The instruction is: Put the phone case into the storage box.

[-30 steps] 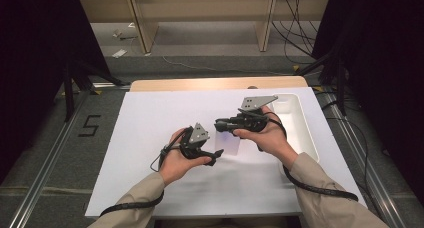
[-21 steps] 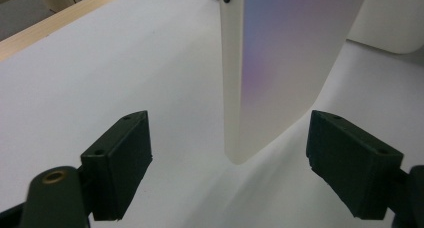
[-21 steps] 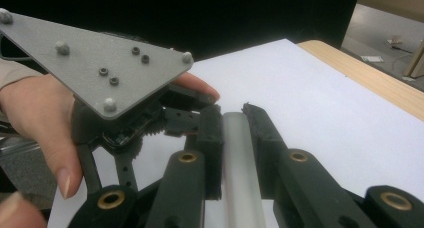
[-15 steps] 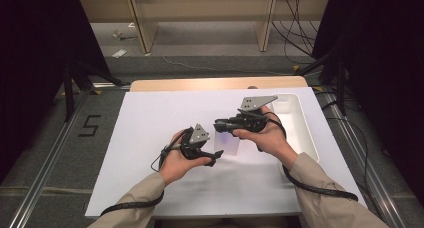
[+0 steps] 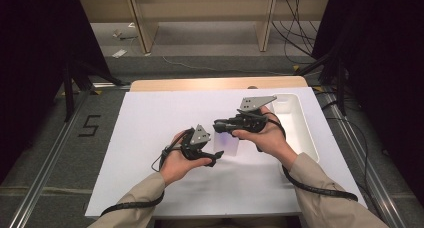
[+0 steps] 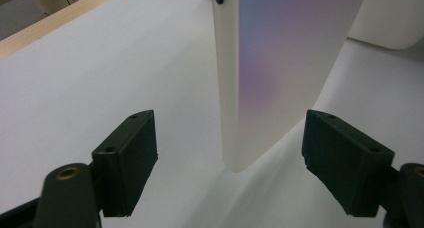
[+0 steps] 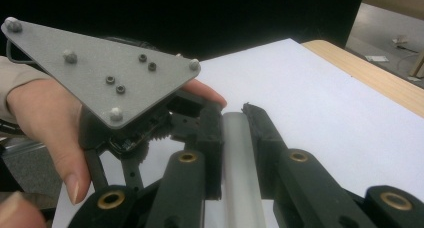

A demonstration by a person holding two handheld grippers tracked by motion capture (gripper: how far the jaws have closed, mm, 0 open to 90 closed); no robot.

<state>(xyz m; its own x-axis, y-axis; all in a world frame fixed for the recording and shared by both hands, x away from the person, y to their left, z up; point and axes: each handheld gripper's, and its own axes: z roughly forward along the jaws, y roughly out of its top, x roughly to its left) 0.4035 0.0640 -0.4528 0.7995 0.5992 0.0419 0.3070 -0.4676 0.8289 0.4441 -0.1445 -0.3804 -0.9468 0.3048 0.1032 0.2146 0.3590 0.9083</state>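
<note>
We note a white-covered bench [image 5: 150,138] – above it the right claw [image 5: 220,126] clamps a thin white slab [image 6: 280,63] edge-on; the left claw [image 5: 215,158], jaws wide and just closing, straddles its lower end untouched – next, we judge, a squeeze

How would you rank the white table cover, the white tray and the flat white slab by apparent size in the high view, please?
1. White table cover, by far the largest.
2. White tray, along the cover's right edge.
3. Flat white slab, smallest; it is held above the cover, nearer the camera, and partly hidden, yet clearly smaller than the tray.
</note>
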